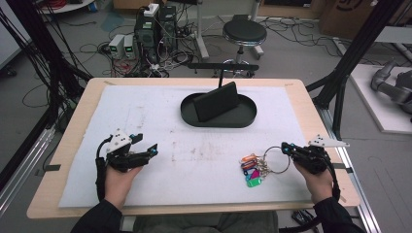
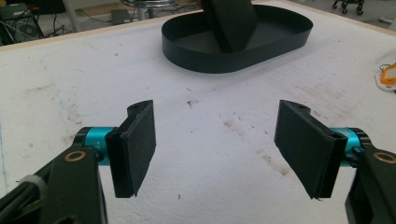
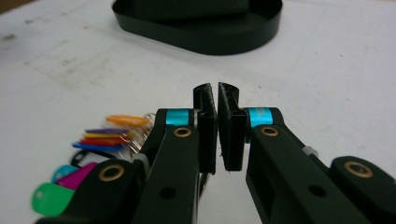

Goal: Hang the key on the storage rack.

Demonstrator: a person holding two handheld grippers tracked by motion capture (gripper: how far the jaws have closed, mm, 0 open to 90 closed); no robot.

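A bunch of coloured key tags (image 1: pixel 251 170) on a big metal ring (image 1: pixel 278 165) lies near the table's front right. My right gripper (image 1: pixel 284 147) is at the ring's upper edge with its jaws pressed together on the thin wire. In the right gripper view the gripper (image 3: pixel 217 126) is shut and the tags (image 3: pixel 102 137) fan out just to its left. My left gripper (image 1: pixel 145 143) rests at the front left, open wide with nothing in it. In its own view the left gripper (image 2: pixel 219 149) spans only bare white mat.
A black oval tray (image 1: pixel 243 119) sits at the table's middle back with a black wedge-shaped stand (image 1: pixel 216 102) upright in it. A stained white mat (image 1: pixel 145 111) covers most of the wooden table. Beyond the far edge stand a stool (image 1: pixel 244 33), cables and frame posts.
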